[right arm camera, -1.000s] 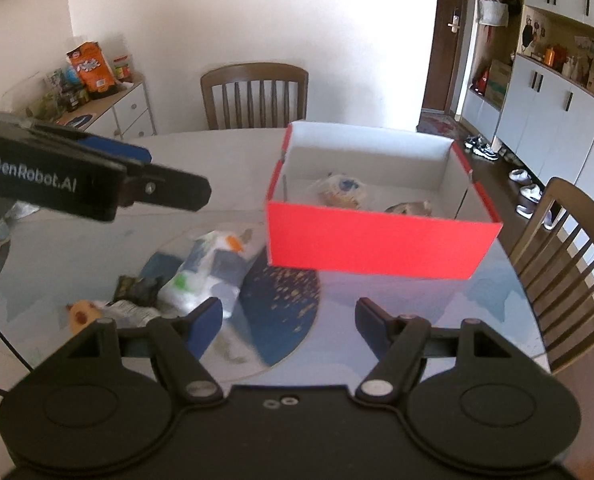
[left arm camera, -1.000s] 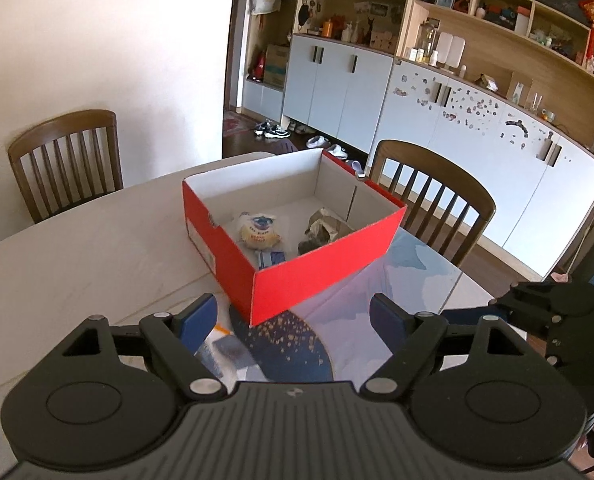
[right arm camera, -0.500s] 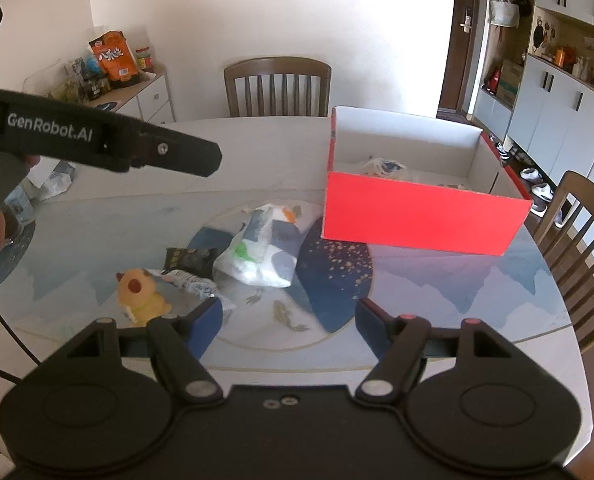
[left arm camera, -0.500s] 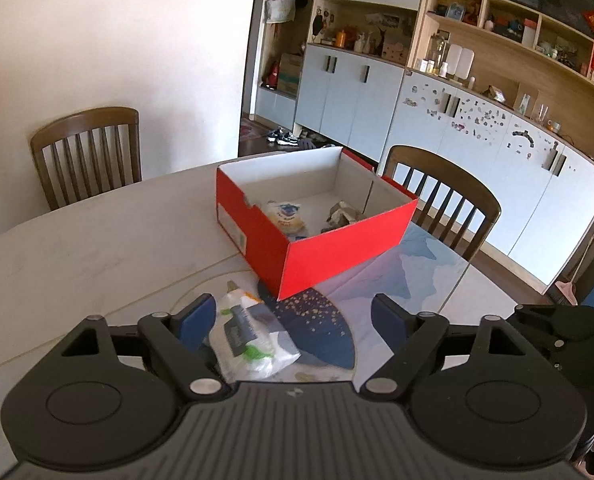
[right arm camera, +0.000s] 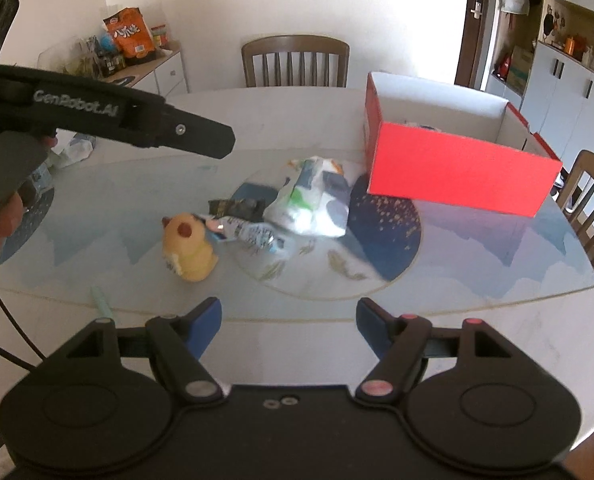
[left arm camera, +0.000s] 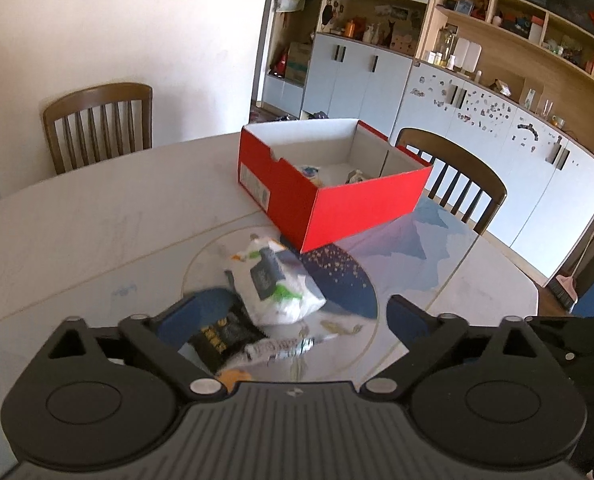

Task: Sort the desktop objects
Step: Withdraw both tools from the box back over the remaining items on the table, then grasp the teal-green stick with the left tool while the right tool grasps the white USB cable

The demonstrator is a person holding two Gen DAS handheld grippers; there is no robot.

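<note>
Left gripper (left arm camera: pixel 297 316) jaws opening, empty, now nearer white packet (left arm camera: pixel 275 288) at 12 o'clock; right gripper (right arm camera: pixel 289 316) half-open, empty; next pick imminent.

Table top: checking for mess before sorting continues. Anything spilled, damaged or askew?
No spill or damage shows. Loose items lie jumbled beside the red box: white bag, dark packet, crumpled wrapper, yellow toy on its side.

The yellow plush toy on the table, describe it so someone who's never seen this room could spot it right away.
Start at the red box on the round table. Left of it lies a small cluster: a white bag, a dark packet and a silvery wrapper. The yellow plush toy sits at the cluster's left end, the only soft, rounded figure among flat packaging.
</note>
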